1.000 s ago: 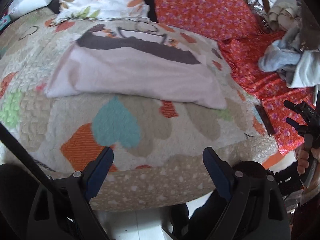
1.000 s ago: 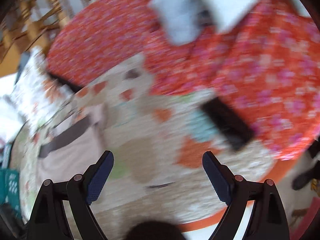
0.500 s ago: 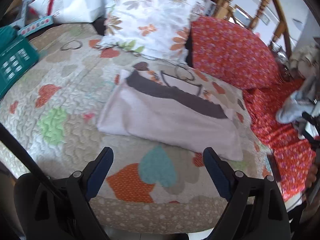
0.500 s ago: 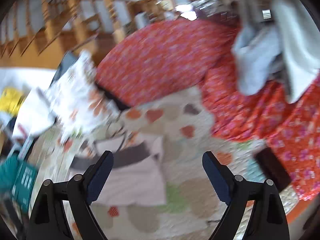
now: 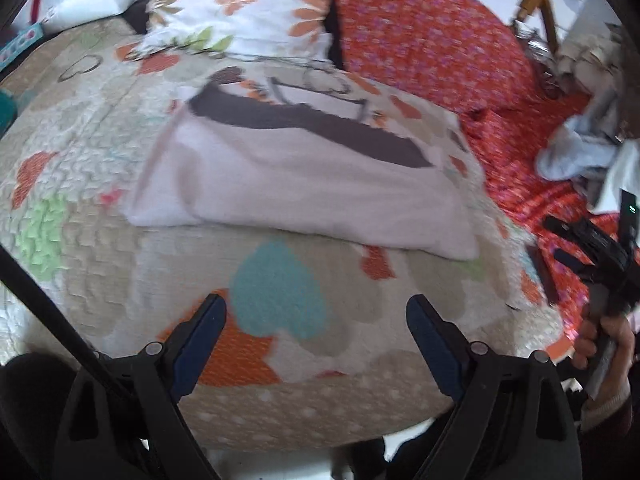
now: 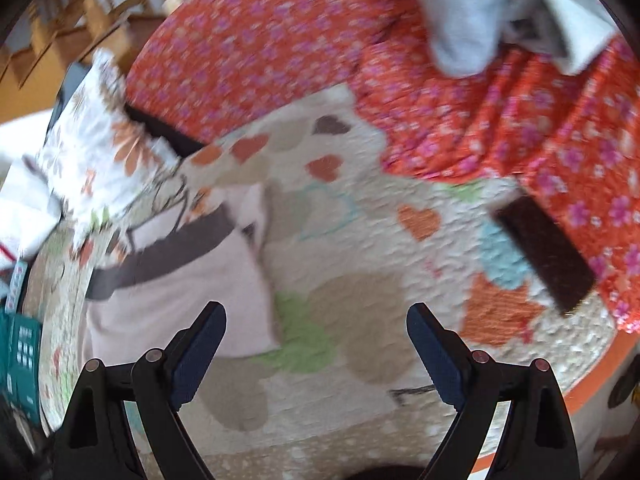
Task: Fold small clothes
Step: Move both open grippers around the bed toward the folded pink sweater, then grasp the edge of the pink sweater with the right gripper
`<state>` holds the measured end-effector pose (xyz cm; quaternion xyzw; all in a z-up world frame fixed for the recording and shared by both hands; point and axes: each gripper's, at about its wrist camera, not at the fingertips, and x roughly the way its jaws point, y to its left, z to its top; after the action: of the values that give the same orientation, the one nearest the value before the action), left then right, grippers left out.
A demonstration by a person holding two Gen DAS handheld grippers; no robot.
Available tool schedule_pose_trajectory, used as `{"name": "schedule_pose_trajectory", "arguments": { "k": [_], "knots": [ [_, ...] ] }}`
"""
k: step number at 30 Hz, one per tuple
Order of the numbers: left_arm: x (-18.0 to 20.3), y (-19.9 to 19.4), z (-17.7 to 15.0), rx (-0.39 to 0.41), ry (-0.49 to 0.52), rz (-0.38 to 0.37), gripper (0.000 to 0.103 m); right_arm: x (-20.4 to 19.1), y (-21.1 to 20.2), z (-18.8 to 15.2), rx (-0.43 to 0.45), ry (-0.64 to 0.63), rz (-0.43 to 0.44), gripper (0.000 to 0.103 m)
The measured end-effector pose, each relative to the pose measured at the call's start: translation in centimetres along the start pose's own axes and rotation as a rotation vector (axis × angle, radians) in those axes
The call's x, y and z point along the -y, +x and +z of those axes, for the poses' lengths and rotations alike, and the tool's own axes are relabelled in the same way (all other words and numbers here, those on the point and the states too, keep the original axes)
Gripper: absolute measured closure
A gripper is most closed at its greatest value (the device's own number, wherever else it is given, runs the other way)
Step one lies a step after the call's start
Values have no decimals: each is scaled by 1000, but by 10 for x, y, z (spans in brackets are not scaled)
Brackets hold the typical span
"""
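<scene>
A pale pink garment (image 5: 304, 188) with a dark brown waistband lies folded flat on the heart-patterned quilt (image 5: 100, 264). It also shows in the right wrist view (image 6: 180, 292) at the left. My left gripper (image 5: 316, 336) is open and empty, near the quilt's front edge, short of the garment. My right gripper (image 6: 316, 340) is open and empty over the quilt, to the right of the garment. It shows in the left wrist view (image 5: 576, 240) at the far right. A heap of pale blue and grey clothes (image 5: 580, 152) lies on the red floral cover (image 6: 520, 120).
A floral pillow (image 5: 240, 8) and a red floral cushion (image 5: 420, 32) sit behind the garment. A dark flat rectangular object (image 6: 544, 248) lies at the quilt's right edge. A teal basket (image 6: 20, 352) stands at the left. Wooden railings (image 6: 100, 12) stand behind.
Both views have swung: the left wrist view moved closer and lower toward the garment. The right wrist view turned down and right, toward the quilt and the dark object. Both grippers stayed open.
</scene>
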<state>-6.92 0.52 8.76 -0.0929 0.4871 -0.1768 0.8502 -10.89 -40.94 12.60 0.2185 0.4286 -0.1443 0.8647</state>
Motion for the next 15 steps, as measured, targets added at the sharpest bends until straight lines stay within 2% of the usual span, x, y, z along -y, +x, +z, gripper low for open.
{"name": "schedule_pose_trajectory", "arguments": {
  "k": [6, 9, 12, 14, 15],
  "knots": [
    [-64, 34, 46, 77, -58, 224, 12, -62, 35, -22, -93, -89, 63, 8],
    [-102, 48, 70, 86, -139, 255, 12, -90, 53, -36, -139, -105, 102, 9],
    [-146, 47, 68, 128, -246, 279, 12, -117, 68, -51, -183, -132, 173, 10],
    [-174, 50, 64, 102, -309, 311, 12, -141, 83, -67, -226, -188, 220, 12],
    [-191, 51, 63, 78, -369, 298, 13, -151, 89, -73, -246, -212, 227, 13]
  ]
}}
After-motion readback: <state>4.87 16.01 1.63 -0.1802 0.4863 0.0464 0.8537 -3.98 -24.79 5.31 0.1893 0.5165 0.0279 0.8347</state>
